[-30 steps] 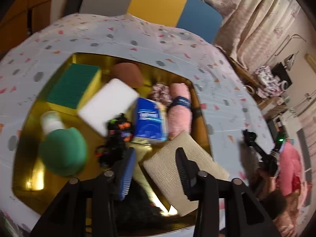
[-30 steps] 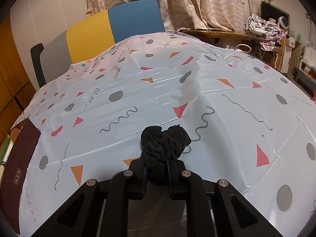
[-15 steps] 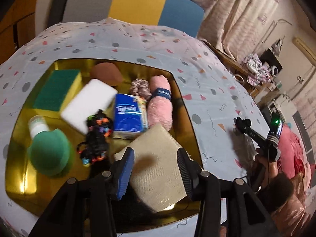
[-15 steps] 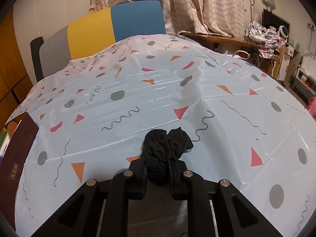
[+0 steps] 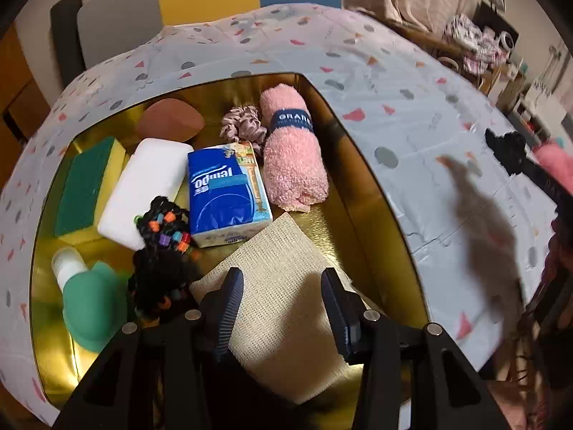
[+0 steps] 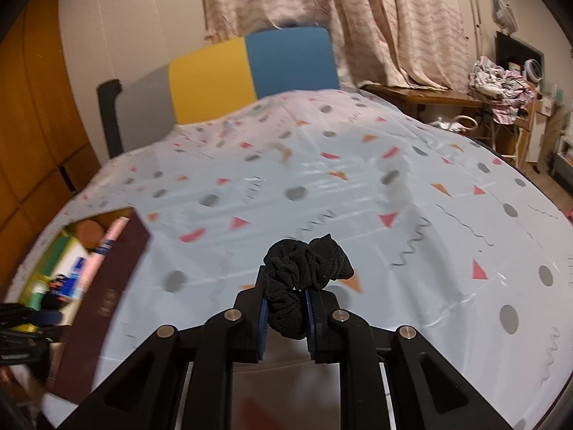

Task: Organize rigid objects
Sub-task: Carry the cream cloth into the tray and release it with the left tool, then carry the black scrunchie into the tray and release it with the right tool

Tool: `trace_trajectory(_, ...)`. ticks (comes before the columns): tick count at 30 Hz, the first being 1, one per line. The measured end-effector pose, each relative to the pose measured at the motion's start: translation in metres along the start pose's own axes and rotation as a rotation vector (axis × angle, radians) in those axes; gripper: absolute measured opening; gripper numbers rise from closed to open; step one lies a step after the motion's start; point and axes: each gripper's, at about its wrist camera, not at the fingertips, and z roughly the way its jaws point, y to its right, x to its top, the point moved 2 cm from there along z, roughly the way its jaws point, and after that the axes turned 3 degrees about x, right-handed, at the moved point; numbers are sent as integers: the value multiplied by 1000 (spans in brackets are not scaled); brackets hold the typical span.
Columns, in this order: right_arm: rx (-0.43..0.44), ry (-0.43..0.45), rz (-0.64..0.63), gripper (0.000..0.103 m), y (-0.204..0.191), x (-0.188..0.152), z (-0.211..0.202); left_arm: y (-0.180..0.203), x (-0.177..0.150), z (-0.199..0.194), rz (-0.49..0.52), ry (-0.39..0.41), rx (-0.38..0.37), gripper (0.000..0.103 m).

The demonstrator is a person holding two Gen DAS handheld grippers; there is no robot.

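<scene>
Confetti-print tablecloth (image 6: pixel 358 186), crowded gold box (image 5: pixel 361 193) beneath wide-open left gripper (image 5: pixel 283 308); right gripper (image 6: pixel 286 313) clamping black scrunchie (image 6: pixel 304 265).

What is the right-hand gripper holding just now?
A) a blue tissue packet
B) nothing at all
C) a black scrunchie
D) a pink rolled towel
C: the right gripper is closed on a black scrunchie, held above the patterned tablecloth.
</scene>
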Motion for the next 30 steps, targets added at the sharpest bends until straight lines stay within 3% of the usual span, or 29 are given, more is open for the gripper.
trace_trajectory(4, 51, 14, -11, 17, -27, 2, -11, -17, -6, -23, -112, 53, -106, 45)
trace_trajectory(9, 112, 13, -27, 17, -56, 0, -20, -44, -19, -54, -284, 170, -325, 46)
trace_trajectory(13, 177, 4, -29, 17, -80, -4, -27, -63, -30, -67, -404, 213, -388, 49)
trace_trajectory(23, 376, -48, -66, 17, -158, -18, -37, -93, -52, -96, -414, 298, -224, 49)
trace_trajectory(30, 467, -132, -125, 17, -215, -36, -23, -113, -65, -107, -408, 321, 23, 49)
